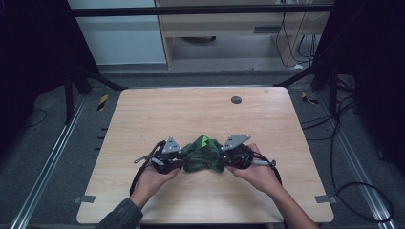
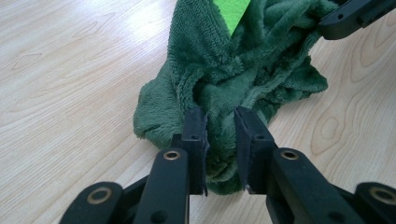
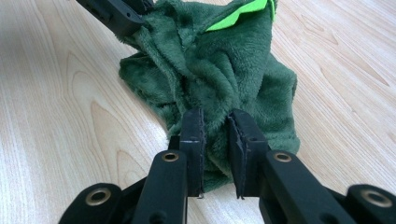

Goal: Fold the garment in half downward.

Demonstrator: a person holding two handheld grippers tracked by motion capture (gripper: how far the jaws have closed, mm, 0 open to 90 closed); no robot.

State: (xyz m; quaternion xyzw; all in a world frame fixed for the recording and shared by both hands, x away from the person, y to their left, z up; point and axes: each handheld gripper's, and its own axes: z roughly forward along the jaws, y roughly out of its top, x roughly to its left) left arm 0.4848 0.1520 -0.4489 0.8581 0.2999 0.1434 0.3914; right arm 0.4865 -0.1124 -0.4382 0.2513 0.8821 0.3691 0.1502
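A crumpled green towel (image 1: 204,153) lies near-centre on the table (image 1: 143,114). Left gripper (image 2: 220,135) and right gripper (image 3: 215,135) each seemingly clamp an end bunch; next, spread it flat.

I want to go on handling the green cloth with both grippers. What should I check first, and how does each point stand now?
1. Left gripper has a fold of the green fleece cloth between its jaws: ok.
2. Right gripper likewise has a fold between its jaws: ok.
3. Pads pressing firmly on the fabric: cannot tell; a gap shows in both gripper views.
4. Cloth spread flat: not ok, it lies bunched.
5. Cloth well inside the wooden table edges: ok.
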